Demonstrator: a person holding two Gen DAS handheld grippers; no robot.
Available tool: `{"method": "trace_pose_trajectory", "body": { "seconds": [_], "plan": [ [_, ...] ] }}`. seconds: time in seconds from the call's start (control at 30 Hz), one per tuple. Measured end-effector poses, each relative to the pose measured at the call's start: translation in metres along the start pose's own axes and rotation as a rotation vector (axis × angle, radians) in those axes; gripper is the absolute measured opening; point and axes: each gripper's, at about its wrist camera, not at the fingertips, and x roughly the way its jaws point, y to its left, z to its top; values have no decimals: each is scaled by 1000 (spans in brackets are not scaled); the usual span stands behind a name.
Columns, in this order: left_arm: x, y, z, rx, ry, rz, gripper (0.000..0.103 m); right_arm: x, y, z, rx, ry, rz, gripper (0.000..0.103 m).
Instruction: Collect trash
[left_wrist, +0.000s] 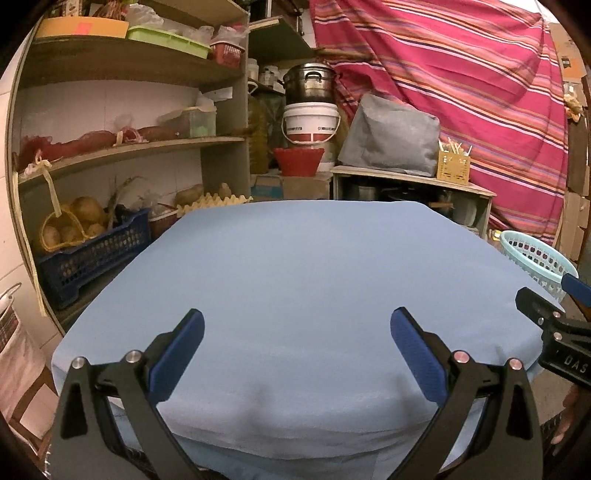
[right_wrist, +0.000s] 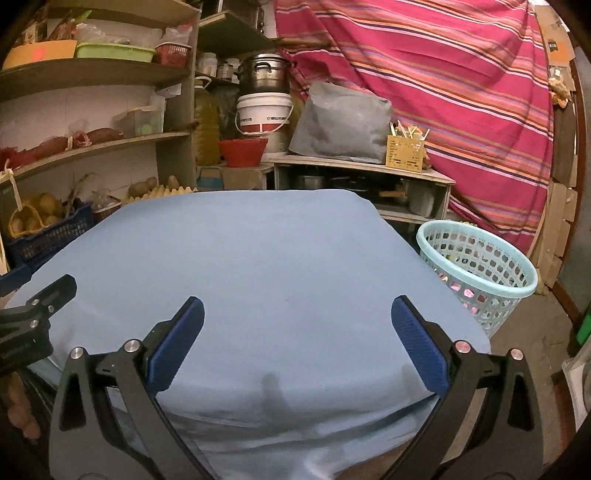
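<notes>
In the left wrist view, the left gripper (left_wrist: 297, 332) is held low over the near edge of the table (left_wrist: 295, 258), which is covered by a blue cloth. Its jaws are spread wide and nothing is held between them. No trash is seen anywhere on the cloth. At the right edge, part of the right gripper (left_wrist: 554, 325) is seen, and behind it the rim of the basket (left_wrist: 532, 254), standing beyond the table's right side. Shelves (left_wrist: 129, 147) with stored goods fill the left background.

In the right wrist view, the right gripper (right_wrist: 297, 330) is likewise held over the near edge, its jaws wide apart and empty. The cloth is bare here too. The basket (right_wrist: 476, 273) stands on the floor just beside the table's right edge; something pink shows through its holes low down, but what it is cannot be told.

The collecting is judged either finished or not yet begun; the pictures do not settle which. Any next move would call for a piece of trash to be found first, since none lies within reach.
</notes>
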Motion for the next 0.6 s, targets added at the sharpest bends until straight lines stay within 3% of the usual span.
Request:
{"method": "trace_pose_trajectory", "body": {
  "seconds": [0.6],
  "plan": [
    [-3, 2, 1, 4, -39, 12, 98, -3, 9, 4, -34, -29, 0, 99]
  ]
}}
